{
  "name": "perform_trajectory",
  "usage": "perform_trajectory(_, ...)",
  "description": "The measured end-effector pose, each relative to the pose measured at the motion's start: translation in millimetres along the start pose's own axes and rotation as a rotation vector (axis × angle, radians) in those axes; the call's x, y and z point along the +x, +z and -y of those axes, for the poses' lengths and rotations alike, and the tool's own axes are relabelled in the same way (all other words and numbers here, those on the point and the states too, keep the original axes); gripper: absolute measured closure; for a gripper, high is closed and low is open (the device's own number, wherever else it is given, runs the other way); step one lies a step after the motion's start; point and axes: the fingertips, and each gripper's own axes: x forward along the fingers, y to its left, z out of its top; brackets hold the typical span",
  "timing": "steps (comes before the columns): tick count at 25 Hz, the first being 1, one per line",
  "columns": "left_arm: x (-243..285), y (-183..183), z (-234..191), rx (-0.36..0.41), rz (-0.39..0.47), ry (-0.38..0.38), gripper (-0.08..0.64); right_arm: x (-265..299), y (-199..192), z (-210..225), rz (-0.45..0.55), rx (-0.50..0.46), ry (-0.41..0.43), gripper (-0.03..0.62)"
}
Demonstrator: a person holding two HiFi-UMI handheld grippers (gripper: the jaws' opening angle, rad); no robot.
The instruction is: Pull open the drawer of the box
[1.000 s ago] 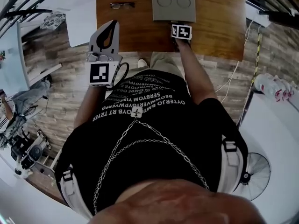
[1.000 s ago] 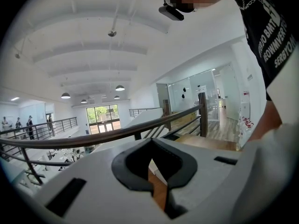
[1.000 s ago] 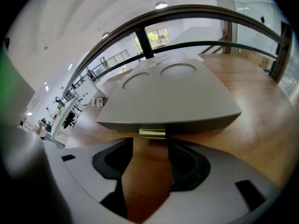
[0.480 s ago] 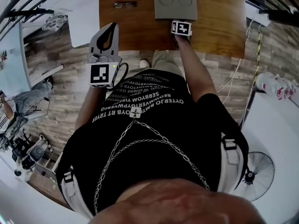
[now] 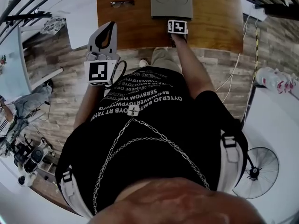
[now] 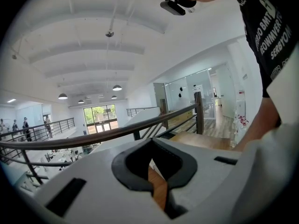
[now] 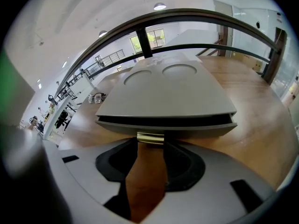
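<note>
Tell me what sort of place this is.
Probably a mezzanine in an open-plan office or lab: a railing overlooks a lower floor with desks, and glass partitions stand nearby.

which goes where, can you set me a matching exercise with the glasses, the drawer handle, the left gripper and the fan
Things:
1. eyeglasses
2. brass handle
3. left gripper
4. fan

Places:
A. held in the air by the table's near left corner
B. right of the person's right shoulder
C. on the table, left of the grey box
D. between the right gripper's jaws

Pairs: 1-C, 2-D, 3-A, 4-B.

The right gripper's jaws have just been closing and now clamp the handle.
</note>
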Motion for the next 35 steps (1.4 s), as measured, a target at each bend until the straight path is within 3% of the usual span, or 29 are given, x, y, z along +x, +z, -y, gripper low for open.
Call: perform_trajectory(35, -63.3, 27.4, -8.8, 0.038, 0.128, 0.011, 0.554, -35.4, -88.1, -18.2, -0.038, -0.025, -0.023, 0.43)
